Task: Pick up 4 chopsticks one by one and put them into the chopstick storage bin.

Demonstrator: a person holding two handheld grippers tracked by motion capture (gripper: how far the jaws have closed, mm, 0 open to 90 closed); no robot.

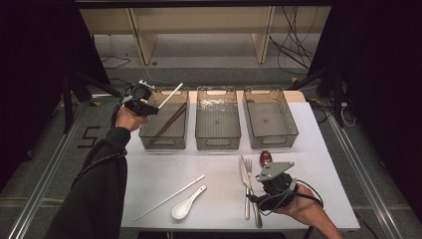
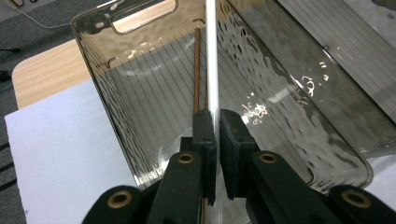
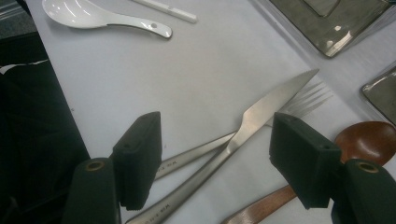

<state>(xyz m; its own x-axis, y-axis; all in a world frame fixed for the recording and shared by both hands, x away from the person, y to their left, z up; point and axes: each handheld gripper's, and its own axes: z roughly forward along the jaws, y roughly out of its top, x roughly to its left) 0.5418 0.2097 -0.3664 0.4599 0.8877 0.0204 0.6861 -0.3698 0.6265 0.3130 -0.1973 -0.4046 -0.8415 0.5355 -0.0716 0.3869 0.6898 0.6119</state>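
Left gripper view: left hand-held gripper (image 2: 217, 135) clamps white chopstick (image 2: 212, 60) over bin (image 2: 116, 107).

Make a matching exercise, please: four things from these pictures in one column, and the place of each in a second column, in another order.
Things:
1. white chopstick
2. brown chopsticks
3. white spoon
4. knife

Places:
A. inside the left bin
B. between the open jaws of the right gripper
C. clamped in the left gripper
D. on the table near its front edge

Pairs: 1-C, 2-A, 3-D, 4-B

Black tongs (image 2: 217, 140) with brass rivets; black sleeve (image 1: 99, 184).
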